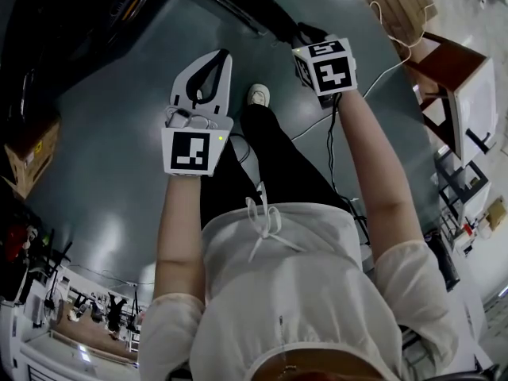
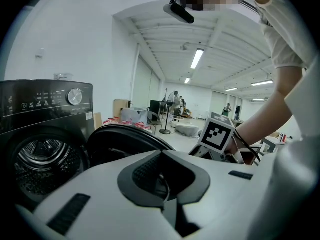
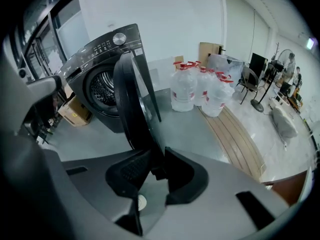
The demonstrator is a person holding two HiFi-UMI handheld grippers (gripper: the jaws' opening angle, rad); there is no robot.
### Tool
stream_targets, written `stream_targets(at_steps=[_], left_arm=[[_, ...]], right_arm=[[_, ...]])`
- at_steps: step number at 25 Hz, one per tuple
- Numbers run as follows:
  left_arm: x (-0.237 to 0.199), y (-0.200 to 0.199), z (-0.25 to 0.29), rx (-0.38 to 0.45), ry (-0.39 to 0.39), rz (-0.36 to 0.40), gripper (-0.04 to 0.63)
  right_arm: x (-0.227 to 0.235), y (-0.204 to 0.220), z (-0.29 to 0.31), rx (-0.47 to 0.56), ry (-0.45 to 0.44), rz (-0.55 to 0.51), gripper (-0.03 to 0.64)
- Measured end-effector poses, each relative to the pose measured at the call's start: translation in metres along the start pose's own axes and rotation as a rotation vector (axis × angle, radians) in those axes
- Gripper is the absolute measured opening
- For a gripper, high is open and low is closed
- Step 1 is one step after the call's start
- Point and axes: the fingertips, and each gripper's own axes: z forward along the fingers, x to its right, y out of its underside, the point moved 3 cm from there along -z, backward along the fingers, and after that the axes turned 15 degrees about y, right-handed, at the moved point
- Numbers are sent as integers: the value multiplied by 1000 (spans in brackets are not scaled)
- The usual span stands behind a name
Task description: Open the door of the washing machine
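The dark washing machine (image 3: pixel 100 59) stands with its round door (image 3: pixel 132 104) swung well out, seen edge-on in the right gripper view. My right gripper (image 3: pixel 155 166) is shut on the door's free edge, and the rim sits between the two pads. In the head view the right gripper (image 1: pixel 305 34) reaches to the dark door at the top. The left gripper view shows the open drum (image 2: pixel 42 159) and the door (image 2: pixel 125 144) beside it. My left gripper (image 1: pixel 225 56) hangs shut over the floor, holding nothing, left of the right one.
Several large water bottles (image 3: pixel 197 89) stand by the wall right of the machine. A cardboard box (image 3: pixel 75 111) sits to its left. Wooden planks (image 3: pixel 240 139) lie on the floor. A cable (image 1: pixel 317 125) runs near the person's shoe (image 1: pixel 258 95).
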Motion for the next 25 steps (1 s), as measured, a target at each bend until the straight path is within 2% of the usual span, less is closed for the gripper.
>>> stream_targets(at_steps=[10,13,15,16,19,25], left_arm=[[-9,-15,5,10,-13,4,21],[-10,-19,-2,13,-25,2,21],[-10,-23,-7,23,-38,1,21],[-11,-26,-10,33,-46,-1,21],[-13,-34,-19,73,-65,-19,21],[-4,-46,-50,118,-89,-24,21]], right_arm=[[30,-14,7,0,76,-36,83],[33,-17,1,-5,95,-26,72],[32,-16,-7,-6,91,-20,41],[32,-19,-12,5,95,-23,5],[27,-34,-32,57,106,-39,8],[-8,-66,-72,147,40,-76,8]])
